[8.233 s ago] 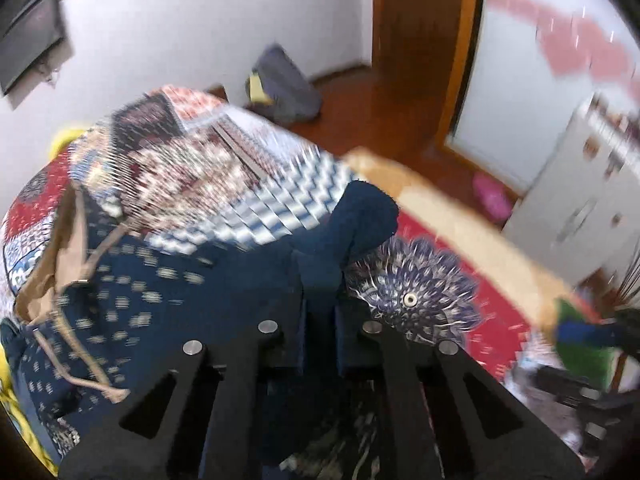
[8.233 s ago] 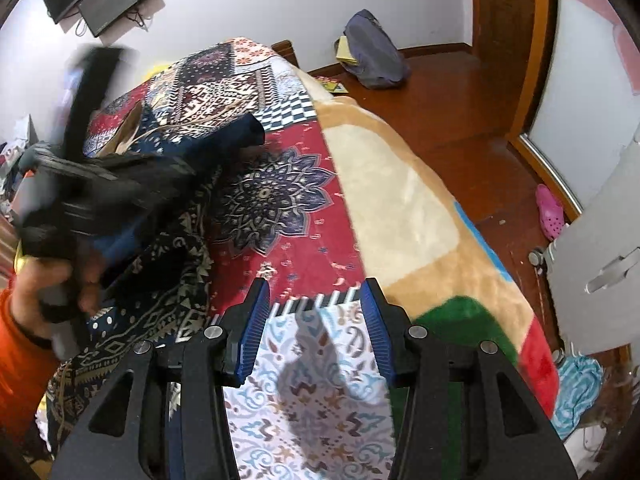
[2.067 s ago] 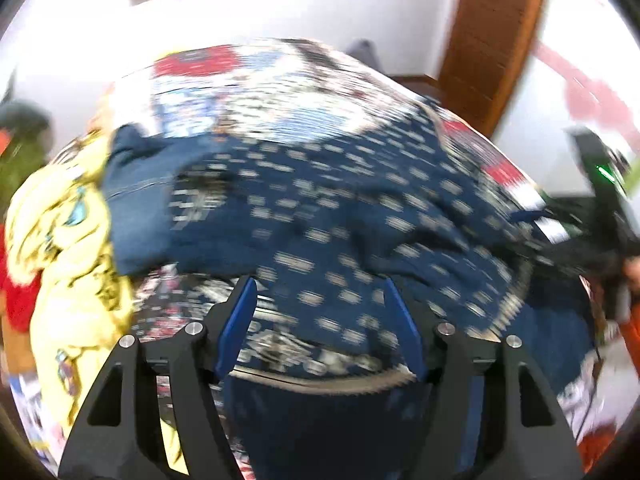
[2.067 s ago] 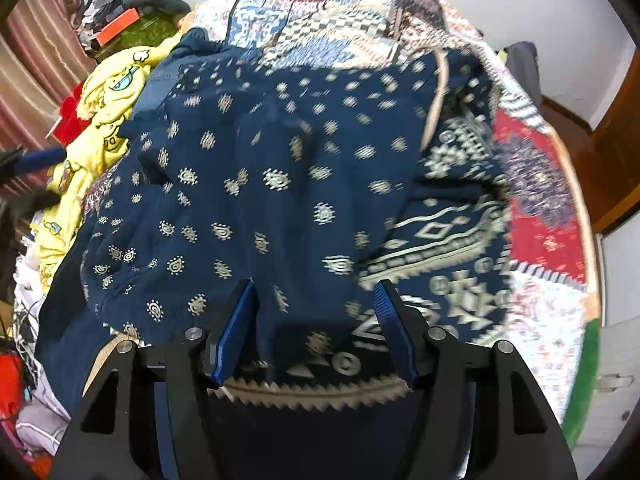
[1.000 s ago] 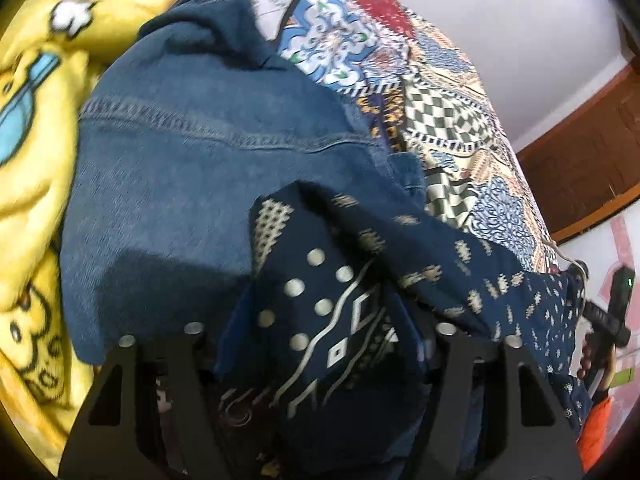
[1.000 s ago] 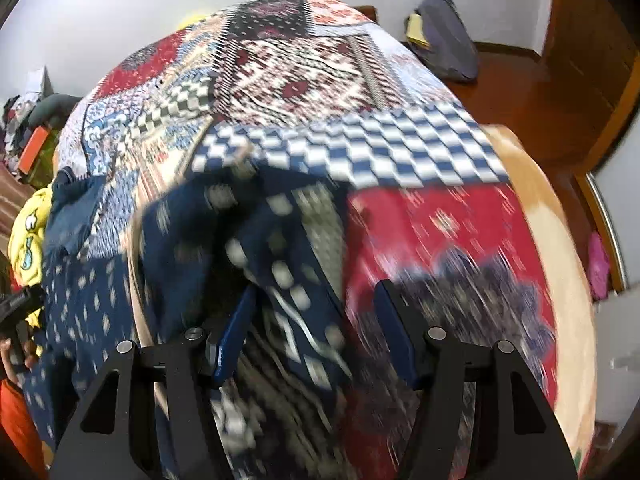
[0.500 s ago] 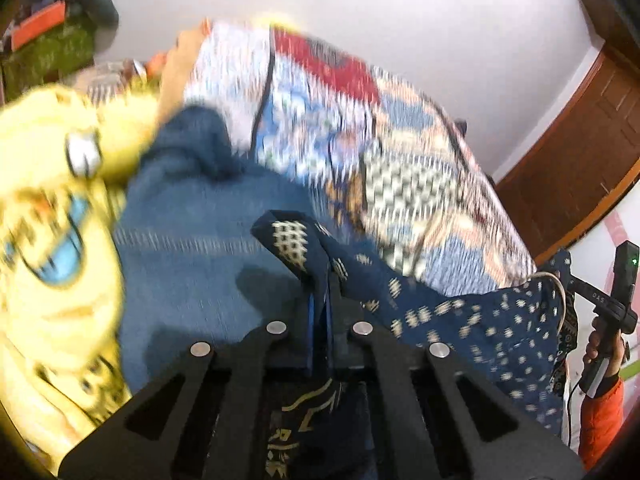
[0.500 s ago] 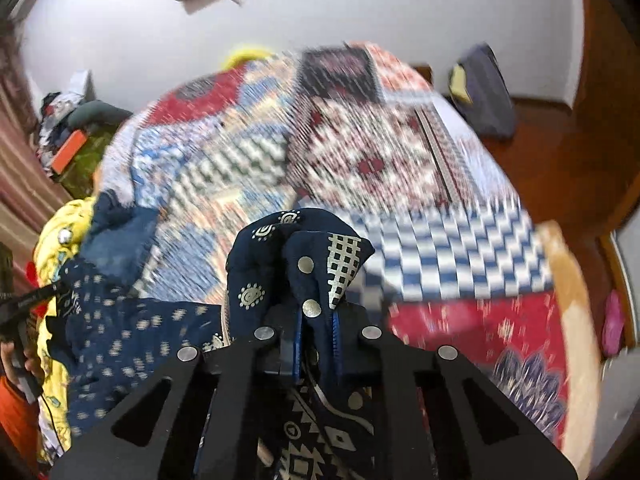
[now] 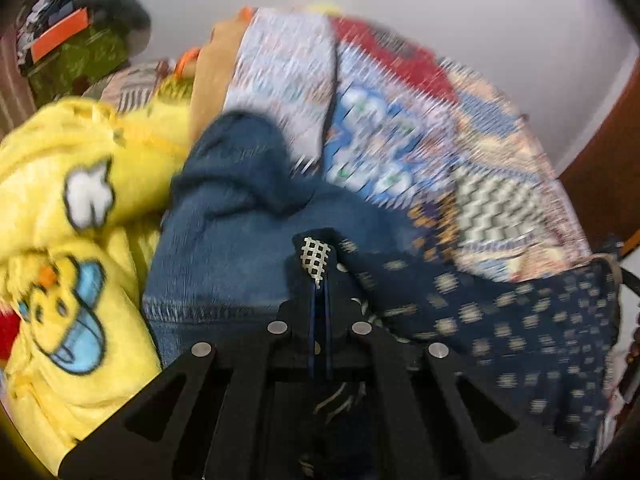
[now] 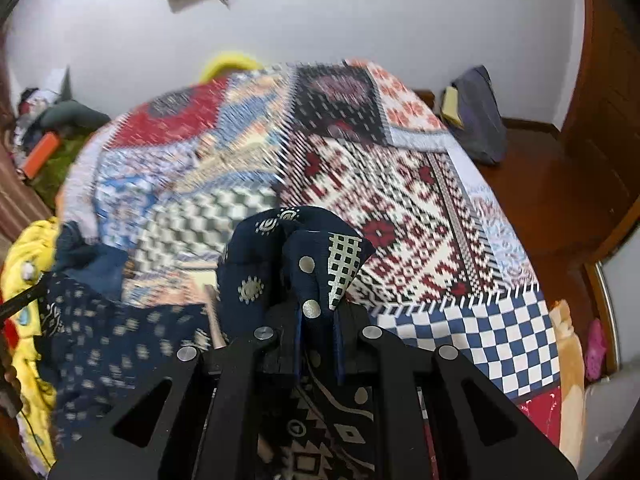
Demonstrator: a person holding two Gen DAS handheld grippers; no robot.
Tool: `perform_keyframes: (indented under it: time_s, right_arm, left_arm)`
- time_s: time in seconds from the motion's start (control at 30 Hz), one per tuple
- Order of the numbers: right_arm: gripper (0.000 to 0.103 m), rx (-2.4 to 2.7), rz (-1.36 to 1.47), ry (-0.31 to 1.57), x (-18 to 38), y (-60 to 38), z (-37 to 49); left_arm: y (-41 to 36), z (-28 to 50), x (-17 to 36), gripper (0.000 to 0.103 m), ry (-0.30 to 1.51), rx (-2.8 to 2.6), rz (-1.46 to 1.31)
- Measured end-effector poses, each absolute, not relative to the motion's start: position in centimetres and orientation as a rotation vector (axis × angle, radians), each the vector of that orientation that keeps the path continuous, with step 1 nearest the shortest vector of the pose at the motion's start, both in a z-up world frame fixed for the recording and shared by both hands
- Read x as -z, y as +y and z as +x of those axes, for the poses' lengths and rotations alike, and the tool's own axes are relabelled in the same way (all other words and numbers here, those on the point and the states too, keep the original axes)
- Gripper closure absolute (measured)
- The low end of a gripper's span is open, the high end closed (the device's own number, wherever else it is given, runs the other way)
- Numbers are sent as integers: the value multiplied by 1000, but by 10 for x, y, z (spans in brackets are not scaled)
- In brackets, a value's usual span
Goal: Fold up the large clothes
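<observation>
Patchwork quilt fills frame centre | navy printed garment stretches lower right, over quilt | denim jeans centre-left | left gripper clamped on garment corner | right gripper pinching another bunched corner

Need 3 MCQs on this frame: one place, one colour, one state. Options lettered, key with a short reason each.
1. Where is the denim piece in the left wrist view?
A. beside the yellow blanket
B. on the floor
C. by the door

2. What is the main colour of the patterned garment?
A. green
B. navy
C. white

3. What state are the right tongs in?
A. open, empty
B. shut on the garment
C. out of view

Key:
1 A, the denim lies against the blanket's edge on the bed.
2 B, it is dark blue cloth with pale motifs.
3 B, a bunched corner pokes up between the closed pads; the left tongs pinch another corner the same way.
</observation>
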State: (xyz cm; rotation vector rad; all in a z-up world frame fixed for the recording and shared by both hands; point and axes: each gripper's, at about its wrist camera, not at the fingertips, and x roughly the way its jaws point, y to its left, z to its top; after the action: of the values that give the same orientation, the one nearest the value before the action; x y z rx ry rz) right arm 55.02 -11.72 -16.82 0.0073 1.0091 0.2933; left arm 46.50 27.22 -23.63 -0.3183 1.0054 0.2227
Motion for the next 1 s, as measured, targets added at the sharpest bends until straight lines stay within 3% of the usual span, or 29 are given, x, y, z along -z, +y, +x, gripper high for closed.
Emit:
perform_keyframes:
  time_s: [0.17, 0.4, 0.47, 0.53, 0.63, 0.67, 0.7, 0.8, 1.0]
  right_arm:
    - [82, -259, -21, 1058, 177, -130, 546]
    - [79, -234, -178, 1073, 147, -144, 506]
    - [73, -225, -227, 1036, 130, -146, 482]
    - [52, -228, -246, 978, 111, -150, 454]
    - [34, -247, -248, 904, 85, -154, 410]
    - [33, -256, -247, 887, 78, -156, 396]
    - [31, -265, -247, 876, 72, -157, 383]
    - [30, -297, -238, 857, 61, -163, 346]
    - [29, -361, -248, 906, 70, -171, 300]
  left_arm:
    - [272, 459, 267, 100, 1106, -246, -290]
    - [253, 419, 235, 98, 1095, -236, -174]
    - [243, 404, 216, 95, 1073, -229, -127]
    - [230, 386, 196, 91, 1047, -211, -84]
    - [213, 354, 167, 60, 1005, -166, -58]
    - [208, 341, 158, 40, 988, -156, -56]
    - [202, 328, 149, 28, 969, -148, -60]
    - [191, 291, 131, 19, 934, -108, -82]
    - [182, 227, 134, 19, 986, -38, -135]
